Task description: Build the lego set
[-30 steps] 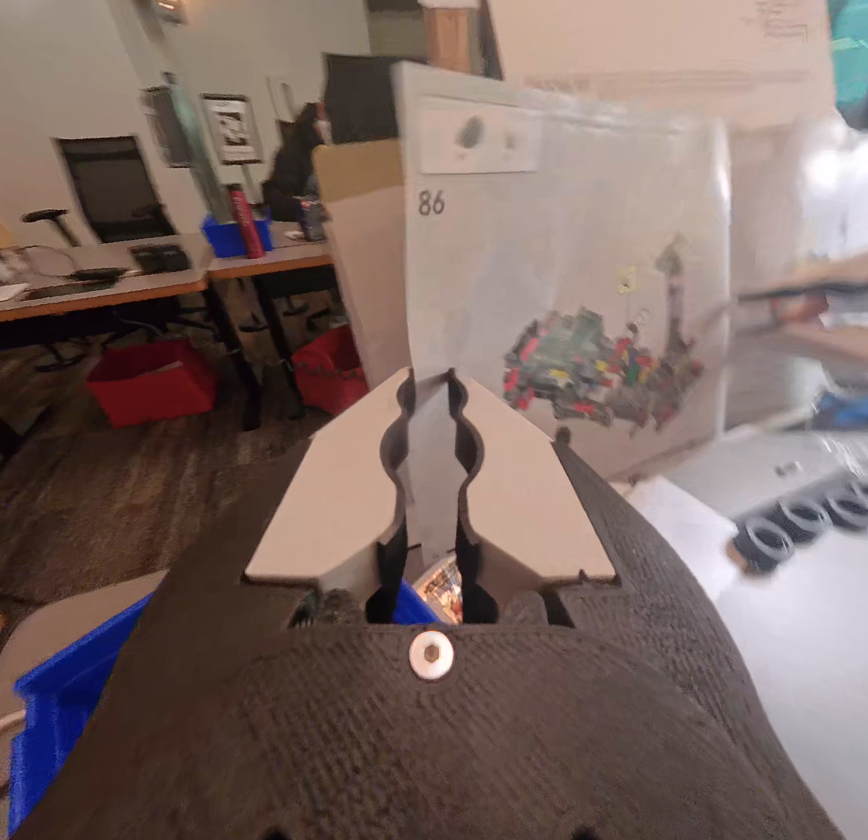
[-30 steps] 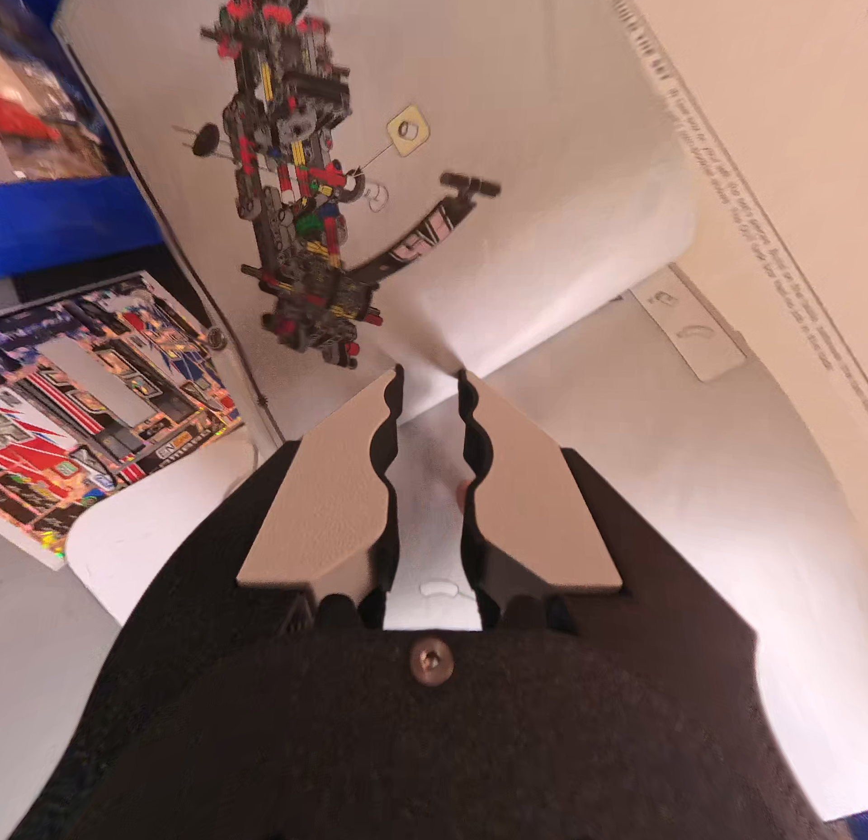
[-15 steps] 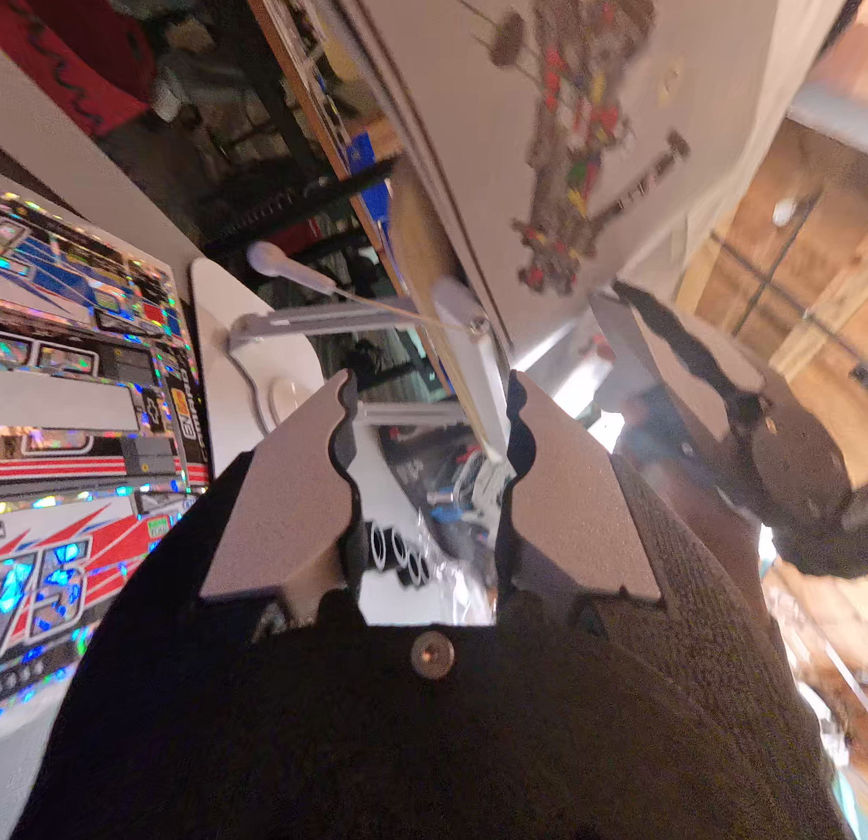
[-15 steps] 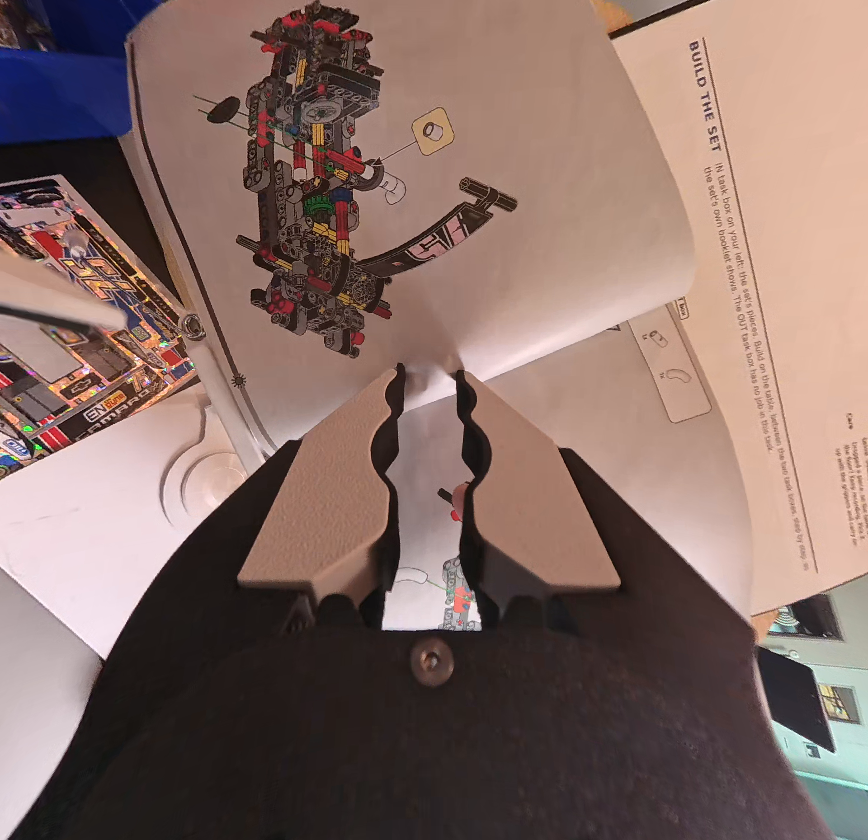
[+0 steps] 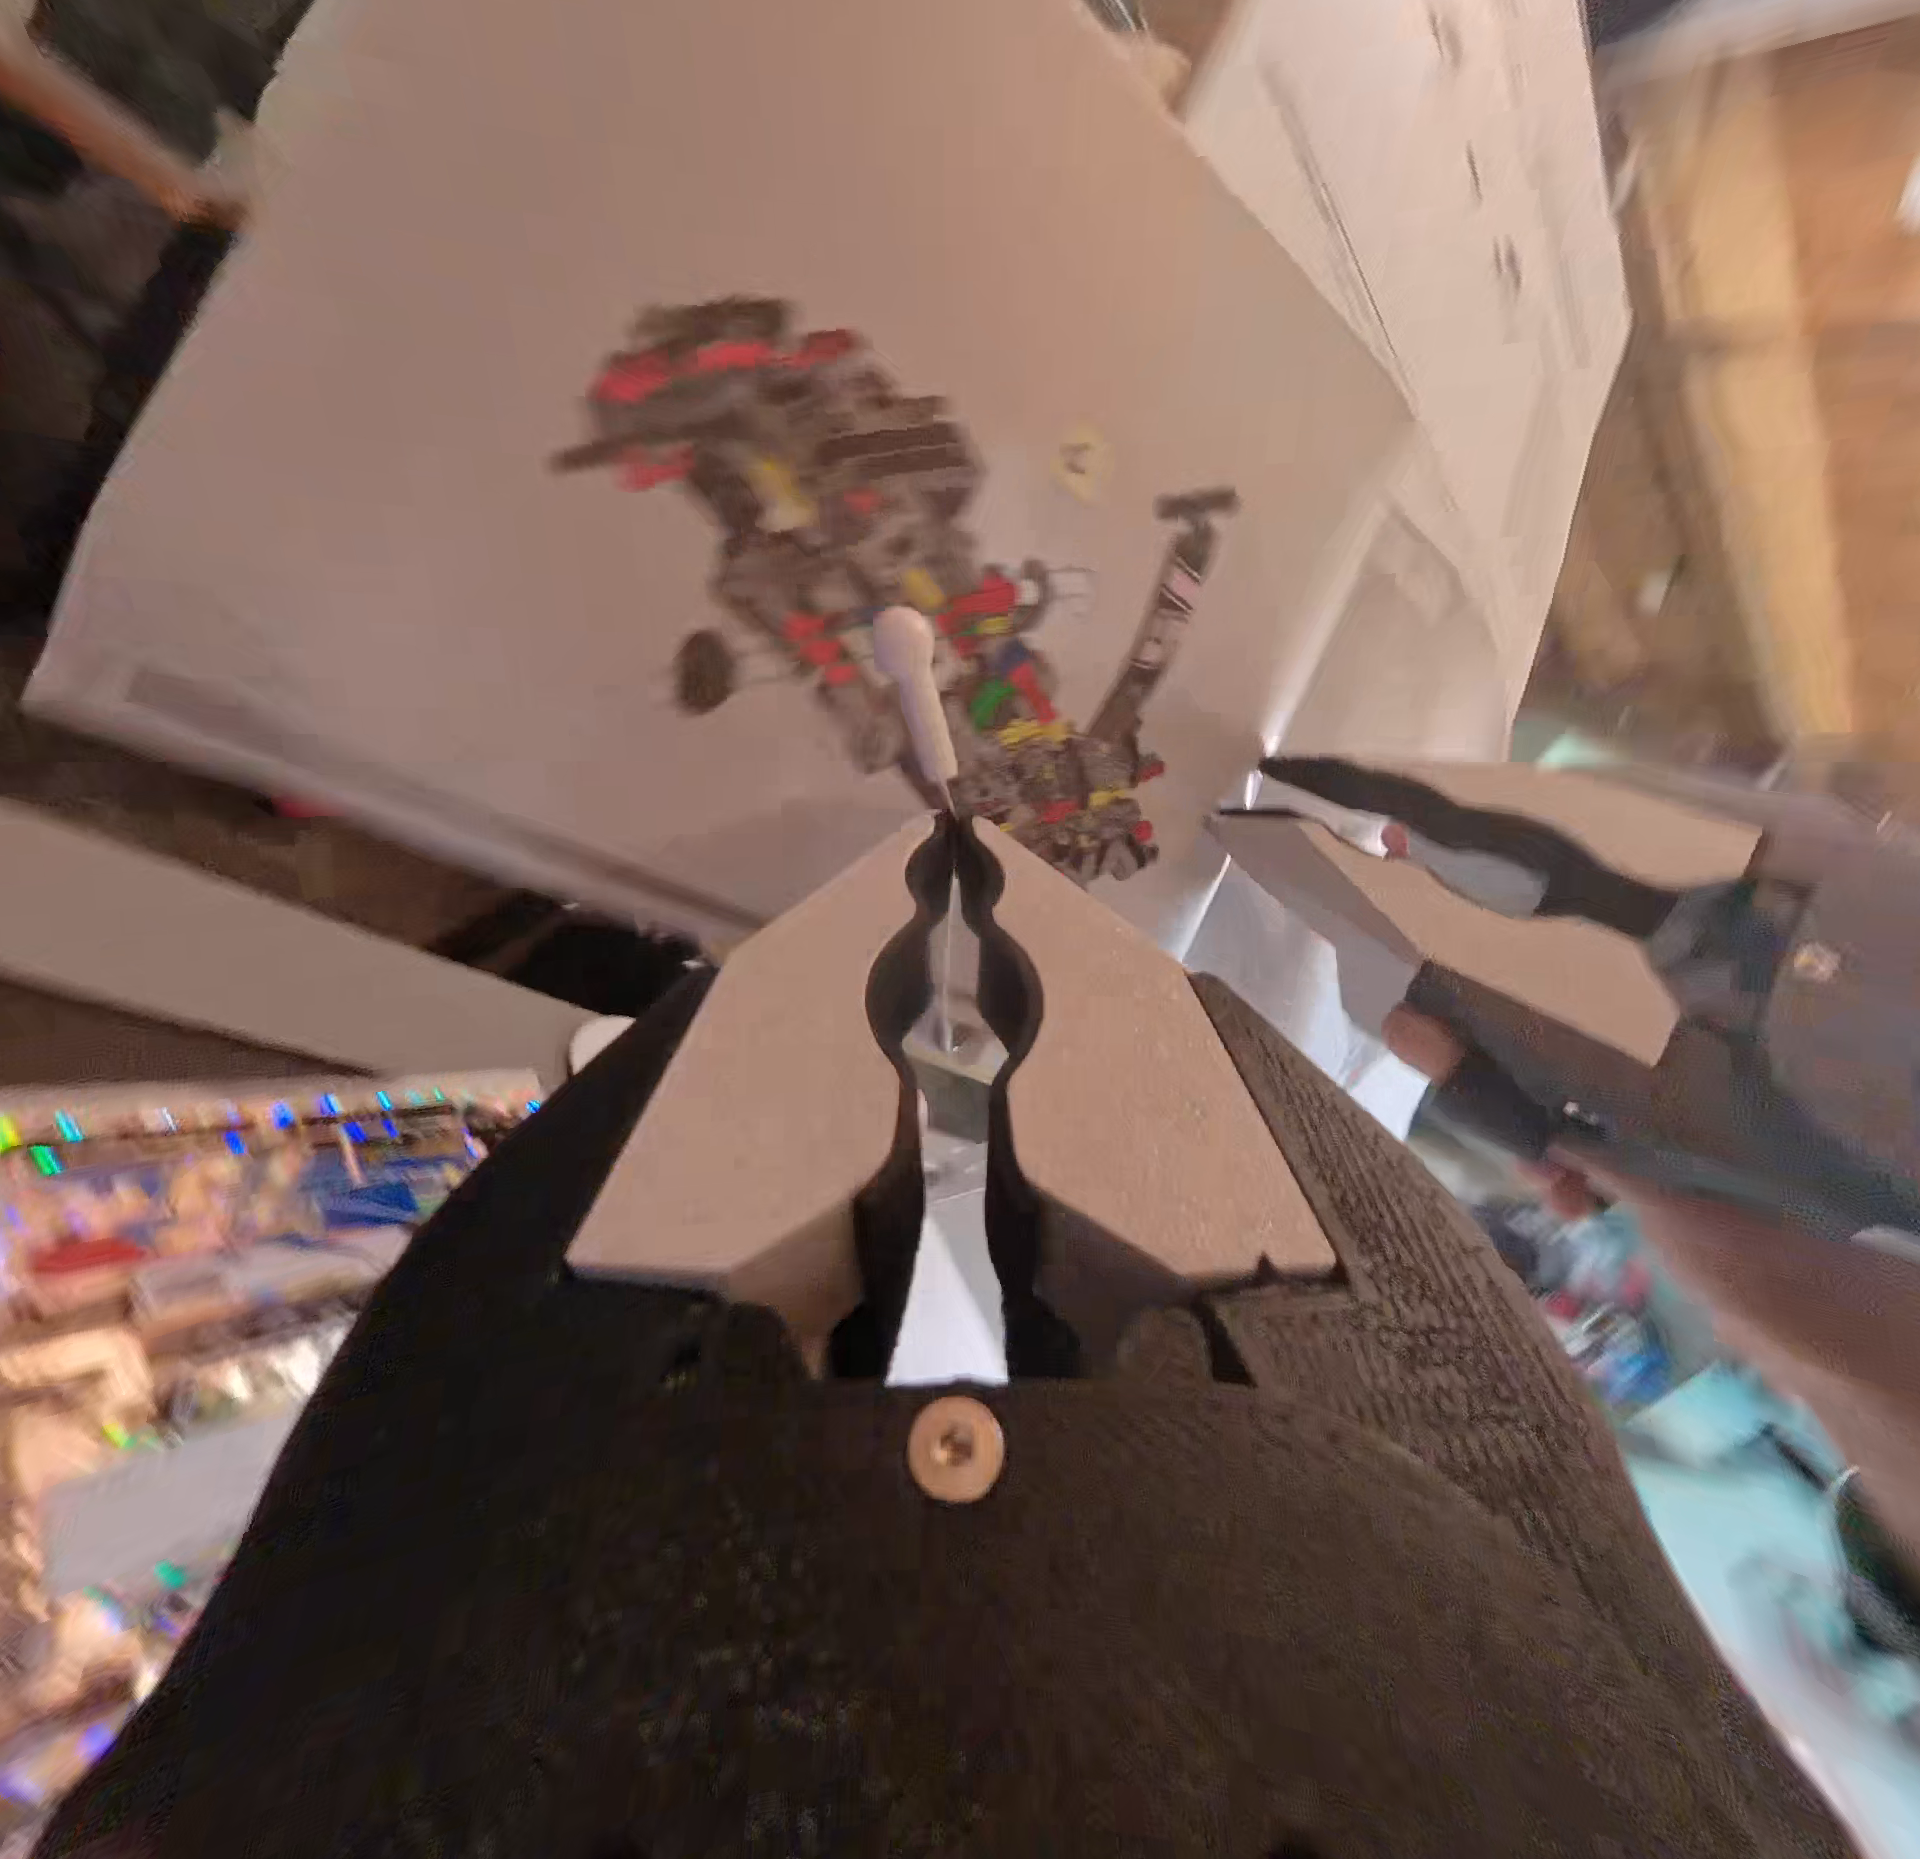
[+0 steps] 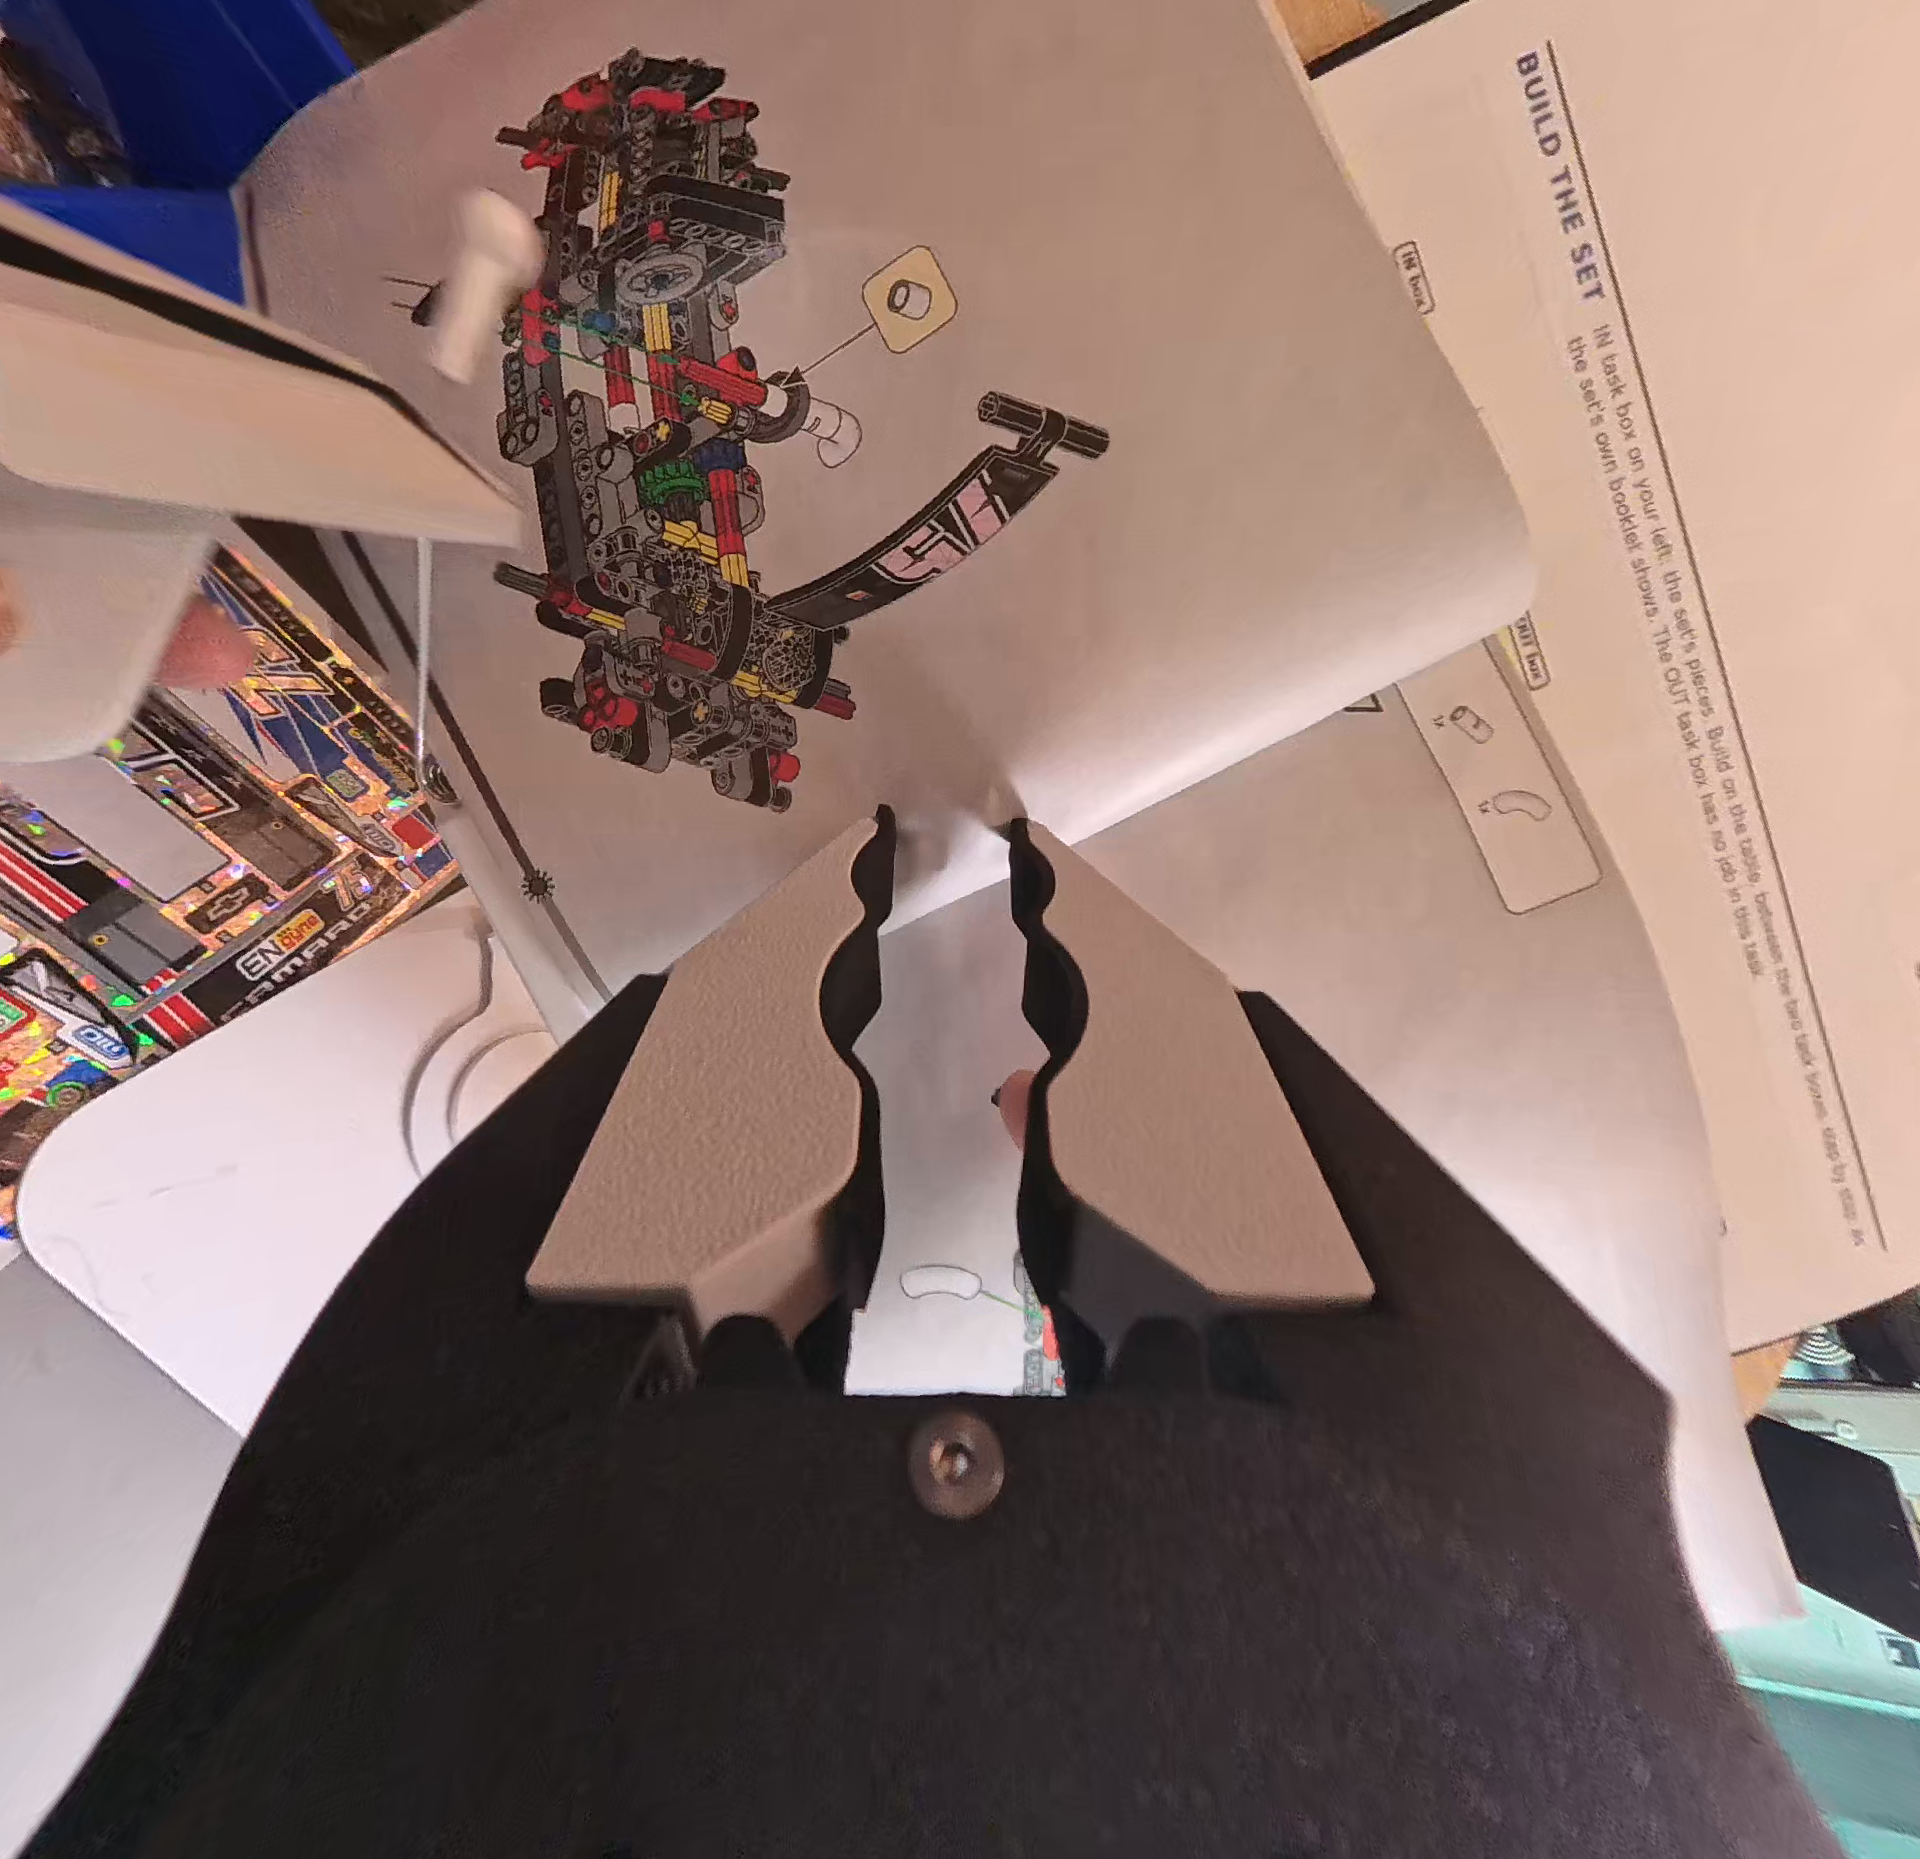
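Far left in the right wrist view lie a blue bin (image 6: 156,64) and a holographic sticker sheet (image 6: 208,874). The sheet is partly tucked under the white base of a book stand (image 6: 260,1134). The left gripper (image 5: 951,822) is closed: its fingertips meet on the thin wire of a white-tipped page-holder arm (image 5: 914,687), and the white tip projects just beyond them, in front of the drawing. To its right, the booklet page (image 6: 1039,251) with the coloured model drawing stands raised and curled. The right gripper (image 6: 948,824) has that page's near edge between its fingertips. The tips stand slightly apart with the buckled paper pinched between them, and creases radiate from that spot. A printed instruction sheet (image 6: 1714,459) lies far right, behind the page.

Hazards, as judged from here:
- The wire is thin and smooth and is gripped only at the extreme tips, so a twist of the hand could let it slip out.
- The page is held at one small point, so a pull across the curl could tear or crease it further.
- The two tools are close, and the wire tip could snag the paper.

Only the right wrist view shows the wire running down to its pivot (image 6: 442,793) on the stand. Only the left wrist view shows the wire passing between the pads, though that view is blurred.
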`<state>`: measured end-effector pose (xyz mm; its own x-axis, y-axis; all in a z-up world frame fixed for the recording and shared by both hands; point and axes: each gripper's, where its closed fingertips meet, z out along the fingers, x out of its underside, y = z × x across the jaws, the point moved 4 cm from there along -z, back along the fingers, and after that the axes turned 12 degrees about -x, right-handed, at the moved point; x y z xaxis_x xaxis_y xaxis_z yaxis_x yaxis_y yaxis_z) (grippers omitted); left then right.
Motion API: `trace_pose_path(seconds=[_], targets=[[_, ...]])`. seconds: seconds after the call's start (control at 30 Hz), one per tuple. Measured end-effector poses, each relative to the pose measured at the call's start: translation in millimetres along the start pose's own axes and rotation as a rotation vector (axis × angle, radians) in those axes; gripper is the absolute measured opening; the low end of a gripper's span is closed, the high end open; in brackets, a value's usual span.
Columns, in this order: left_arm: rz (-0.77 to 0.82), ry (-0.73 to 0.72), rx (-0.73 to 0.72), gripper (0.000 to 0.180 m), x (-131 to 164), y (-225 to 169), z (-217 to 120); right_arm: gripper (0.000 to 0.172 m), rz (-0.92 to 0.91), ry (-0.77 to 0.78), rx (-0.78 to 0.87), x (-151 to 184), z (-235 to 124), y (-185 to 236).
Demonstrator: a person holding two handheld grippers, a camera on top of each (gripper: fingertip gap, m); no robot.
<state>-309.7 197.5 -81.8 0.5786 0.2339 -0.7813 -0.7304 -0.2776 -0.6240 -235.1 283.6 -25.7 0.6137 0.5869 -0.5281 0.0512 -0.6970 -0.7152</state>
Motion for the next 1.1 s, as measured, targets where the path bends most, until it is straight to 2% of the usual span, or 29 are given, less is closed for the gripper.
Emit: trace_pose_path(seconds=[0.13,0.2,0.27,0.37,0.6,0.7,0.9,1.0,1.1], targets=[[0.535,0.066,0.113,0.0,6.8,-33.8,15.4,0.018,0.037,-0.021,-0.02,-0.3,-1.1,-0.8],[0.753,0.119,0.158,0.0,20.5,-48.0,21.2,0.017,0.058,-0.024,-0.021,1.4,-2.1,-2.0],[0.908,0.111,0.162,0.0,25.3,-51.1,24.5,0.018,0.058,-0.017,-0.02,5.4,-3.5,-3.1],[0.944,0.142,0.231,0.0,25.5,-50.5,23.4,0.018,0.09,-0.045,-0.048,9.1,-6.8,-3.3],[1.189,0.153,0.323,0.0,40.0,-56.5,16.4,0.019,0.15,-0.086,-0.089,22.0,-10.4,-6.2],[1.315,0.161,0.305,0.0,47.9,-58.0,18.6,0.02,0.134,-0.082,-0.098,22.6,-11.2,-6.5],[1.432,0.175,0.221,0.0,48.4,-60.3,20.2,0.021,0.154,-0.116,-0.113,26.4,-18.3,-6.4],[1.438,0.153,0.213,0.0,48.6,-60.7,17.5,0.018,0.142,-0.142,-0.111,21.9,-19.4,-5.6],[1.429,0.152,0.208,0.0,48.7,-61.2,16.8,0.015,0.057,-0.097,-0.097,7.6,-11.8,-0.7]])
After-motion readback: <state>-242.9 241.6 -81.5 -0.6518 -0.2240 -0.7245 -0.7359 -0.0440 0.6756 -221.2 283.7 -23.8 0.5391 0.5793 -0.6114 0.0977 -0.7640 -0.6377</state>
